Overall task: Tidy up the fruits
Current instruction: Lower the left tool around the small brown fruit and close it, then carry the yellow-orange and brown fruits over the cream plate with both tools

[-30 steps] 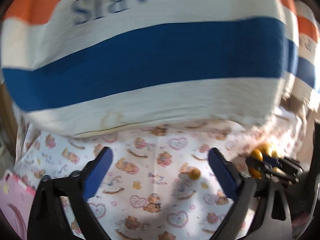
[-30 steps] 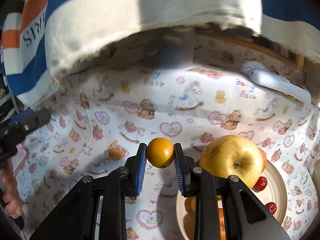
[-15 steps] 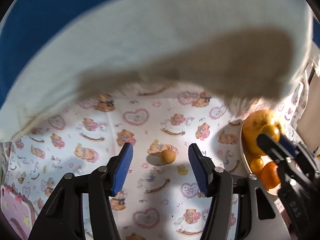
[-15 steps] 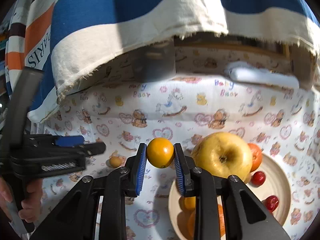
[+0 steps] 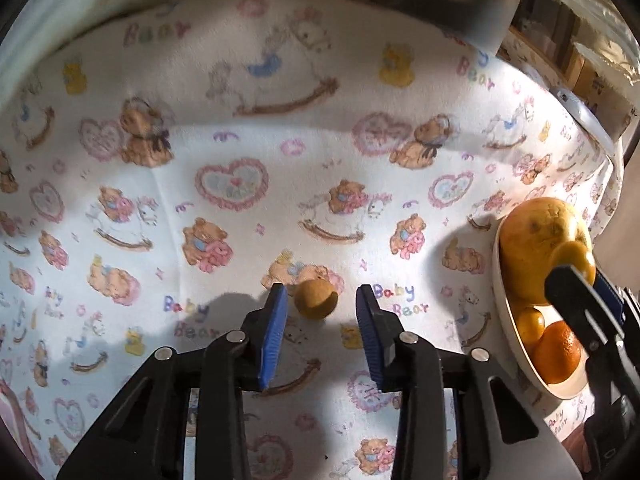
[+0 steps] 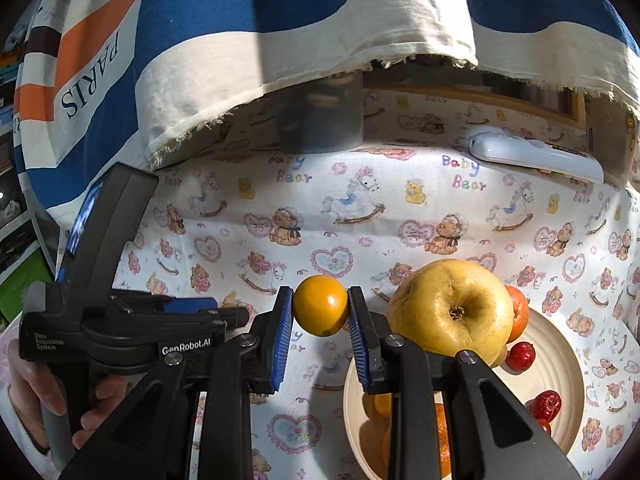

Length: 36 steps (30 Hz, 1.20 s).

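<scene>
A: Small orange fruit (image 6: 321, 305)?
B: Clamped betw. right gripper (image 6: 320, 320) pads, just left of the plate (image 6: 560, 364), above cloth.
A: Left gripper (image 5: 320, 322)?
B: Jaws apart, nothing held; brown fruit (image 5: 316, 298) lies betw. fingertips on bear-print cloth (image 5: 240, 184).
A: View diffs?
B: Right view only: striped curtain (image 6: 280, 40), remote (image 6: 536, 156), red fruits (image 6: 520, 355).

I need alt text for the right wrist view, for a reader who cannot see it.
The right gripper is shut on a small orange fruit above a bear-print cloth. To its right, a cream plate holds a large yellow fruit and small red fruits.
</scene>
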{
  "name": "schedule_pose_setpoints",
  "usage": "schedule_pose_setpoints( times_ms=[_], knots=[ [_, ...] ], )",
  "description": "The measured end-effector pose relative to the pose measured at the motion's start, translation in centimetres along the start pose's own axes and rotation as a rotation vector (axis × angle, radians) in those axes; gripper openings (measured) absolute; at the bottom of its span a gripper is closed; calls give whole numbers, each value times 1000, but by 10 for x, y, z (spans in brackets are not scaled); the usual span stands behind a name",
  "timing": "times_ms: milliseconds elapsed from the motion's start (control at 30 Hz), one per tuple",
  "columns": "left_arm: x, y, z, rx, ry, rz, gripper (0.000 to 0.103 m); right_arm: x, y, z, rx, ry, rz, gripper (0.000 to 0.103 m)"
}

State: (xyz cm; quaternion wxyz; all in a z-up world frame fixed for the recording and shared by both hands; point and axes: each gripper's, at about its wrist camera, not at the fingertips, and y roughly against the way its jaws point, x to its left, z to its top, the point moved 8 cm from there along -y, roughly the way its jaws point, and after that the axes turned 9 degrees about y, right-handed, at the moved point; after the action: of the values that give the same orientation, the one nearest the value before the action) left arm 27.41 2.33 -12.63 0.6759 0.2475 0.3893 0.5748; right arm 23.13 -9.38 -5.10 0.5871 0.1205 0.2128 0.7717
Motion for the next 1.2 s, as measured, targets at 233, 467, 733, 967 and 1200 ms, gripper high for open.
schedule_pose_setpoints(
  times_ms=[233,467,733,967,1200],
  knots=[
    [0,1,3,-30,-29,27,22,-4,-1,-1,7,-14,-5,28],
    [-20,-3,-3,-48,-66,37,22,-6,-1,-2,13,-18,-9,28],
    [-39,21,-17,-79,-80,60,22,-12,7,2,-1,-21,-26,28],
    [-51,53,-33,-101,-96,55,22,-18,40,9,-25,-3,-21,28],
    [-65,98,-38,-152,-132,0,22,-41,85,3,-56,-4,-37,28]
  ],
)
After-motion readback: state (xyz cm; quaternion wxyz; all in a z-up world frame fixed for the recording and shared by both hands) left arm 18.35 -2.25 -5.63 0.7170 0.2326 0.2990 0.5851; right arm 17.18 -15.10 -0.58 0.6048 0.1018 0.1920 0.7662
